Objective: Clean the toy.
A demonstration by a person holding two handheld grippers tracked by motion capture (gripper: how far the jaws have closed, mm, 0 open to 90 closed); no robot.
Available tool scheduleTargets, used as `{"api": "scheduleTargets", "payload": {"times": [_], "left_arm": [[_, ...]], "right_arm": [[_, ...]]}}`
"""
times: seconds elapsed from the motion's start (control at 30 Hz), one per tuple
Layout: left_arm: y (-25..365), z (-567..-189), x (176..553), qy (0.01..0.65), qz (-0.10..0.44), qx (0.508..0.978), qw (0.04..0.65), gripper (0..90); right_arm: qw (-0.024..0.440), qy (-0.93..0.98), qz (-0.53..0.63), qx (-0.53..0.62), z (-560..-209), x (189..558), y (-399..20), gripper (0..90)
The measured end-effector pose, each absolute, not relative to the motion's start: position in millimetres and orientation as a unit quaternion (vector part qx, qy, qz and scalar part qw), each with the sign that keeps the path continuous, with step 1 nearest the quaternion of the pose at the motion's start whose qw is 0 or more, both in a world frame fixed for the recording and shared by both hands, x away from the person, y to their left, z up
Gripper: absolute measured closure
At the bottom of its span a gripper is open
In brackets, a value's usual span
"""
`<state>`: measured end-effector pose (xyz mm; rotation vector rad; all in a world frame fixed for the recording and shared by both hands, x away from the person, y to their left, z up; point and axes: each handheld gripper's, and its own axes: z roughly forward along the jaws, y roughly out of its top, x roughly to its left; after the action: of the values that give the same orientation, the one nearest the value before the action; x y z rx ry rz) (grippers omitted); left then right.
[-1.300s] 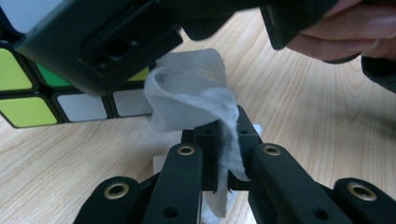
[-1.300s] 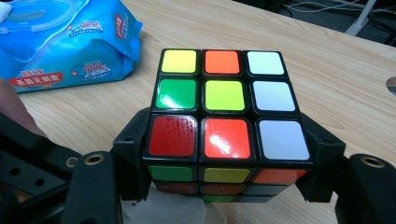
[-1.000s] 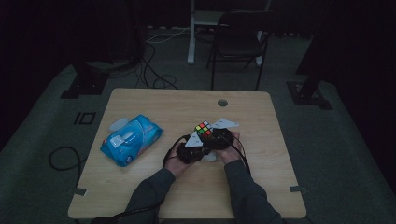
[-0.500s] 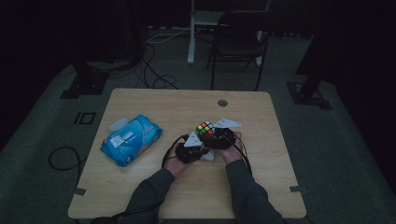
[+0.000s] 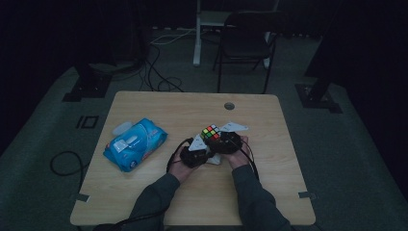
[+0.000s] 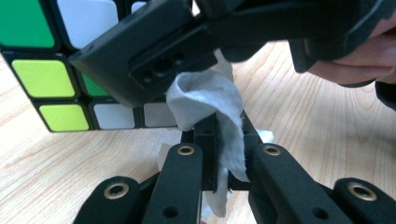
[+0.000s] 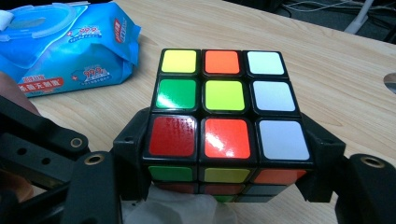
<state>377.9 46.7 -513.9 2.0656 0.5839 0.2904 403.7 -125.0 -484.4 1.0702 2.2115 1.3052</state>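
Light wooden table (image 5: 144, 202), blue wet-wipe pack (image 5: 134, 144) lying at its left, round hole (image 5: 229, 106) near far edge

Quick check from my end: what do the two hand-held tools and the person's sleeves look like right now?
Both tools are black, blocky and matte. The left tool has flat linked bars joined by brass-coloured rivets. The right tool has the same rivets on its bars. In the high view each carries a pale grey three-cornered plate on top, and a thin black cable loops off the left one. The sleeves are dark grey.
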Motion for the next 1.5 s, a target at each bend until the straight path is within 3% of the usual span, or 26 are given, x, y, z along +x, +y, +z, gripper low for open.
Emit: {"api": "scheduleTargets", "payload": {"times": [1.5], "left_arm": [[48.8, -520.1, 382.2, 0.261, 0.124, 0.833, 0.472, 86.4]], "right_arm": [[0.171, 0.77, 0.474, 0.391, -480.8, 404.4, -132.0, 34.1]]}}
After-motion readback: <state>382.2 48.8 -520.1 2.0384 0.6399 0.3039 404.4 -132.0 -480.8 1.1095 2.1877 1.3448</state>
